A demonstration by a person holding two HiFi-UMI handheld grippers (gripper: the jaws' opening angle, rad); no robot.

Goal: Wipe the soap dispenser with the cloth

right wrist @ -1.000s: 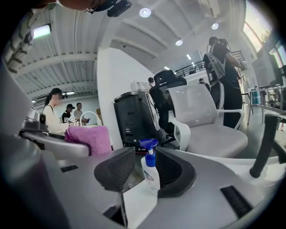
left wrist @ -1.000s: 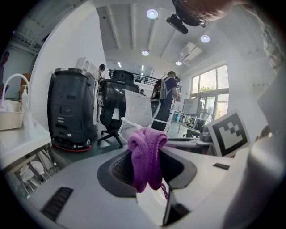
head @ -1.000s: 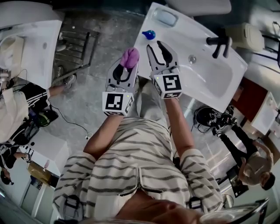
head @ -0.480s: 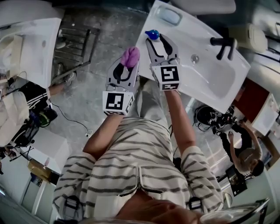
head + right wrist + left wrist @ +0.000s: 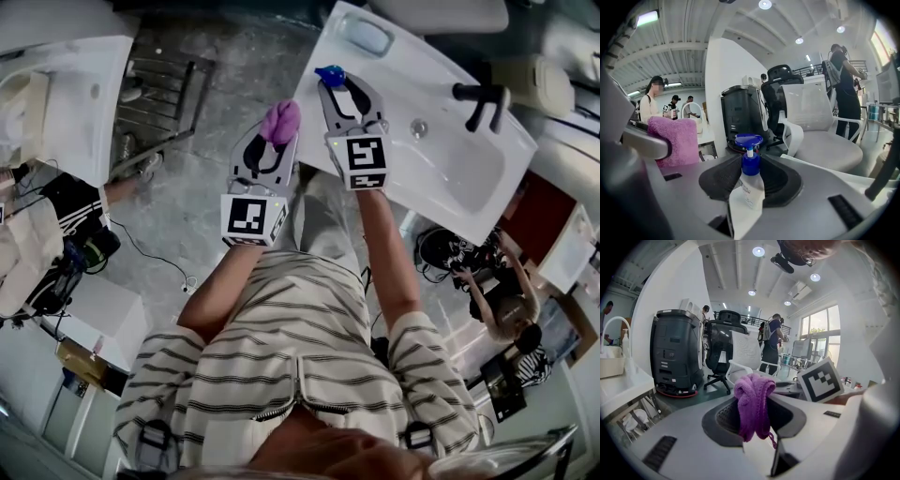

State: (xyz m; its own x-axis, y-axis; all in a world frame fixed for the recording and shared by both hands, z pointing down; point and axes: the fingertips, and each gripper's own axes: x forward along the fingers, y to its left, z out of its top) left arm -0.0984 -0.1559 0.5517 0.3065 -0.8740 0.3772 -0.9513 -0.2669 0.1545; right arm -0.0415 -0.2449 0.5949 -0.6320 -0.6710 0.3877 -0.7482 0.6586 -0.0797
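Observation:
The soap dispenser (image 5: 330,73), a clear bottle with a blue pump cap, stands on the near left corner of the white sink (image 5: 450,159). My right gripper (image 5: 343,86) has just been closing, and the bottle (image 5: 751,190) now sits between its dark pads with both pressing on its sides. My left gripper (image 5: 277,127) hovers just left of the sink's edge, shut on a bunched purple cloth (image 5: 279,120). In the left gripper view the cloth (image 5: 753,404) hangs down between the jaws. The right gripper view also shows the cloth (image 5: 672,140) at the left.
A black faucet (image 5: 474,97) and a drain (image 5: 419,126) lie to the right in the basin, with a soap dish (image 5: 366,36) at the far rim. Another white sink (image 5: 66,103) and a metal rack (image 5: 159,94) stand at the left. People stand around the room.
My right gripper has moved forward to the blue-capped dispenser and now has it between its jaws. The left gripper with the cloth has stayed in place.

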